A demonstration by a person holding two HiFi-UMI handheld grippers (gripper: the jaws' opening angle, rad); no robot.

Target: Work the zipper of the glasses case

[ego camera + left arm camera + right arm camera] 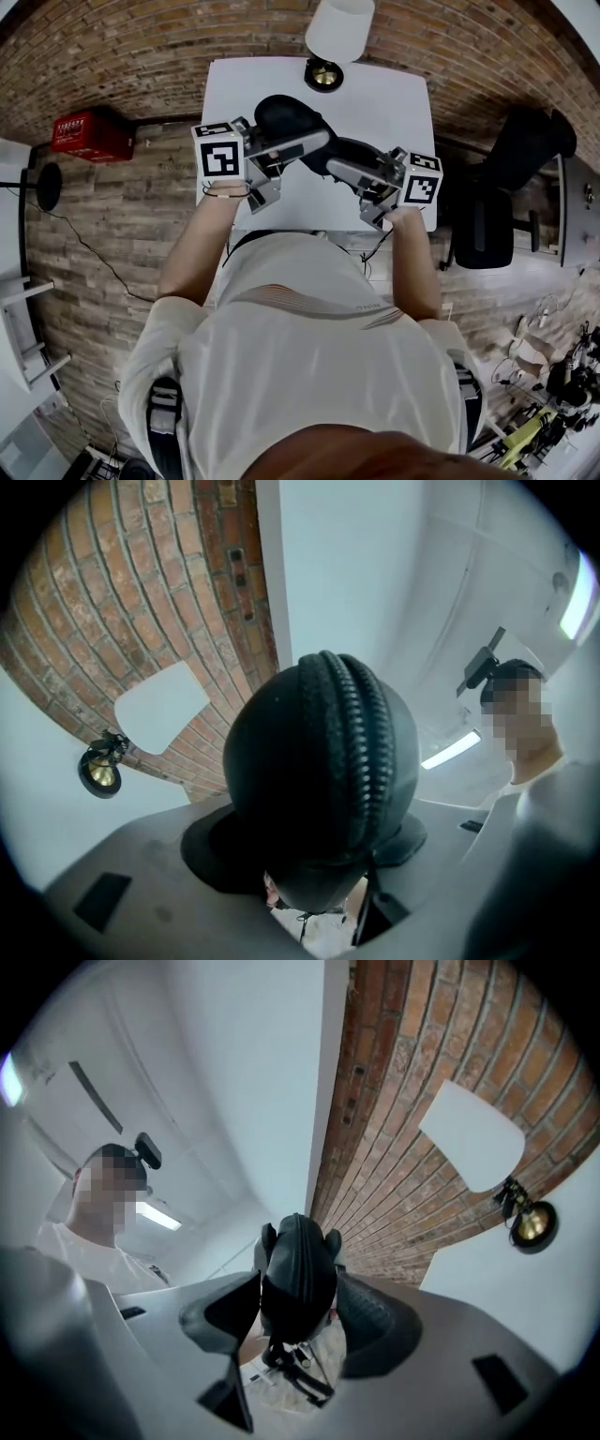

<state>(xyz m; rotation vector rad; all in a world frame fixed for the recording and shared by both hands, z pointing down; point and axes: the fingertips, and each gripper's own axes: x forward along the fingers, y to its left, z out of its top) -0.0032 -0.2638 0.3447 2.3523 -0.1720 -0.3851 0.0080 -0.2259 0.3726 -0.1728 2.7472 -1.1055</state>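
The black glasses case (286, 114) hangs in the air over the white table (394, 103), held between both grippers. In the left gripper view its rounded end (319, 771) fills the middle, with the zipper (361, 742) running up its ridge. My left gripper (309, 850) has its pads against both wide sides of the case. In the right gripper view the case (295, 1269) shows edge-on, and my right gripper (295, 1312) is shut on that narrow end. A black pull strap (295, 1372) dangles below it. From the head view, the left gripper (305, 141) and right gripper (342, 169) meet above the table's near half.
A lamp with a white shade (339, 28) and brass base (323, 75) stands at the table's far edge. A red box (92, 136) lies on the brick floor to the left. A black chair (506, 206) stands to the right of the table.
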